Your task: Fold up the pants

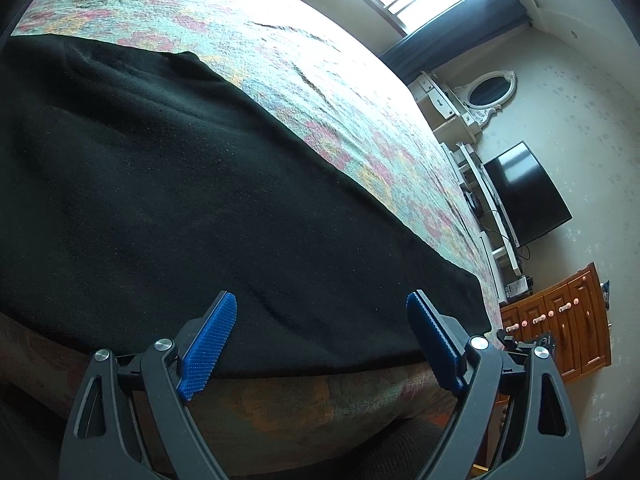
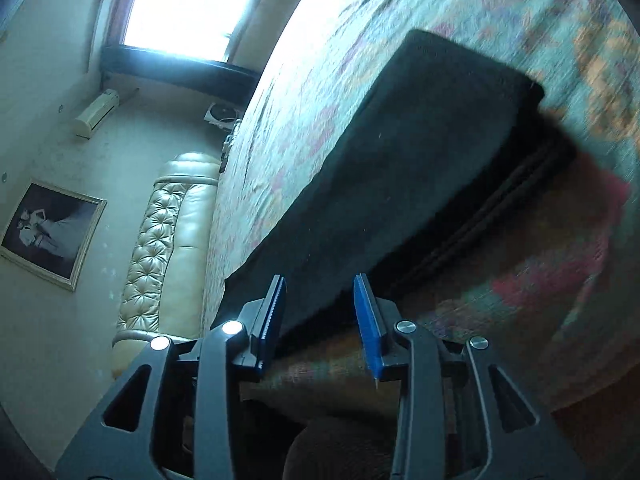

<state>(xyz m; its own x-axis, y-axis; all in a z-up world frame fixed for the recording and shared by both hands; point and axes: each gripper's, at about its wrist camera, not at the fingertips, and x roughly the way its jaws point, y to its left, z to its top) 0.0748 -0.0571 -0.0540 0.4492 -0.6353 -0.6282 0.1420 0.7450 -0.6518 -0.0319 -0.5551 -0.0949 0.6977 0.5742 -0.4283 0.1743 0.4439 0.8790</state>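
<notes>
While your left gripper (image 1: 322,308) hovers with its blue pads spread wide and nothing between them, the black pants (image 1: 192,200) lie folded flat on the flowered bedspread (image 1: 320,92) just ahead of its tips. Your right gripper (image 2: 320,292) stands partly apart, gripping nothing, with the pants' (image 2: 400,168) near edge just beyond its fingertips, stacked layers showing to its right.
</notes>
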